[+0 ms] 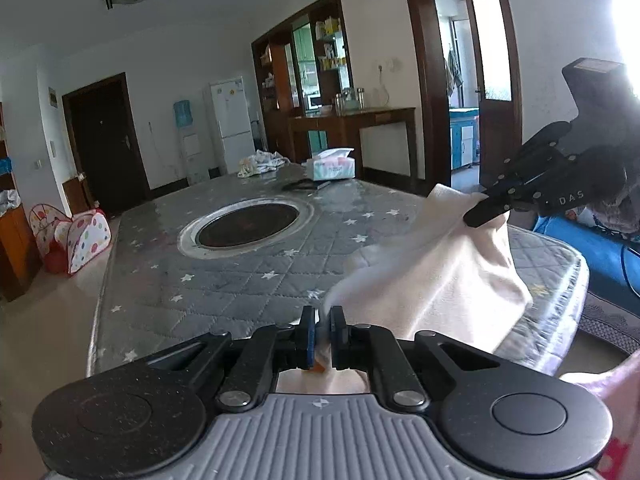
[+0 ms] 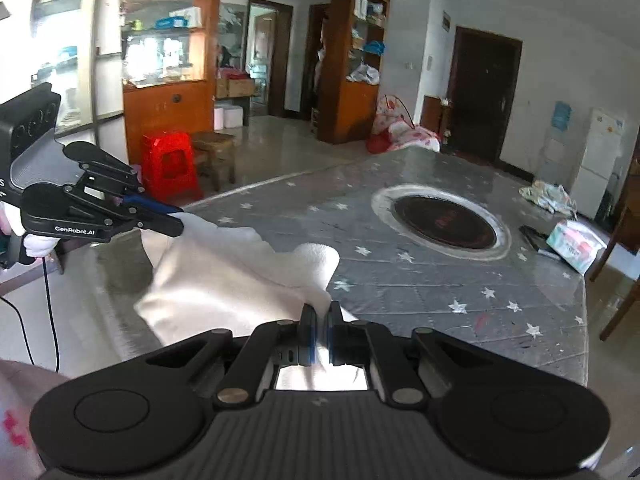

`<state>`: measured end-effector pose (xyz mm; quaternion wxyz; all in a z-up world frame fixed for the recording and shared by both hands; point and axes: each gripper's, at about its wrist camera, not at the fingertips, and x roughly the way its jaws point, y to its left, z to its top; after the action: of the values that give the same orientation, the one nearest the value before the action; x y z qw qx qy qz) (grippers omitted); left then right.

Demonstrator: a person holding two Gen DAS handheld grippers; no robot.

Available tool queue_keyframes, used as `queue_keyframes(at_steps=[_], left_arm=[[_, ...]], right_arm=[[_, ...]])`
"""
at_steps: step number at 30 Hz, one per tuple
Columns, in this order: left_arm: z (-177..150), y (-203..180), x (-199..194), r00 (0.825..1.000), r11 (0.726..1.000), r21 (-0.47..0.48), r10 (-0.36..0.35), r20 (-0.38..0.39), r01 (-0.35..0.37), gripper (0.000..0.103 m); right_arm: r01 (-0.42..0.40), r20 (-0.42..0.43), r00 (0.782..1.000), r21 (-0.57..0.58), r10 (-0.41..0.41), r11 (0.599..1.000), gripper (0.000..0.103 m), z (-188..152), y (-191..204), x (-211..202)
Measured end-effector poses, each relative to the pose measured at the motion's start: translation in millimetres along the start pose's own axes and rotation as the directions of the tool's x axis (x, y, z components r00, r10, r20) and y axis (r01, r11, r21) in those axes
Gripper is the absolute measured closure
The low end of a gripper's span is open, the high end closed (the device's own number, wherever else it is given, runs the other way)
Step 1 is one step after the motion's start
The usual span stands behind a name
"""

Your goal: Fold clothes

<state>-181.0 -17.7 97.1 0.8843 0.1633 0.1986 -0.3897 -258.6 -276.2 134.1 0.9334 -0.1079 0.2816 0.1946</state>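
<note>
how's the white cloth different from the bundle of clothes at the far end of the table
The white cloth is plain, while the far bundle looks patterned. The cloth is lifted over the near table edge, clamped by the left gripper and right gripper; the bundle lies untouched on the table. The cloth hangs spread between the two grips; the bundle is crumpled in a heap. Both are unfolded.

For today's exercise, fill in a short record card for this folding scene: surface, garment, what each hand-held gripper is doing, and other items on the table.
surface: grey quilted table cover with white stars and a round dark inset
garment: pale cream cloth, lifted above the table's near edge
left hand-held gripper: shut on one corner of the cloth
right hand-held gripper: shut on another corner
cloth state: hanging slack between the two grips, not yet folded
other items: tissue box, crumpled patterned fabric at the far end
</note>
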Motion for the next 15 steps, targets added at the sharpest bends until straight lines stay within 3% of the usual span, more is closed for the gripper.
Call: queue_keyframes(at_steps=[7,15], left_arm=[[0.4,25.7,68.6,0.995,0.999,-0.047,0.018,-0.096,-0.023,0.095],[-10.2,39.9,108.9,0.990,0.995,-0.082,0.050,-0.132,-0.061,0.095]], right_arm=[[0.036,-0.061,0.998,0.050,-0.033,0.998,0.099,-2.2,-30.1,63.0],[0.075,-0.135,0.989,0.099,-0.061,0.992,0.098,-18.9,-44.1,113.5]])
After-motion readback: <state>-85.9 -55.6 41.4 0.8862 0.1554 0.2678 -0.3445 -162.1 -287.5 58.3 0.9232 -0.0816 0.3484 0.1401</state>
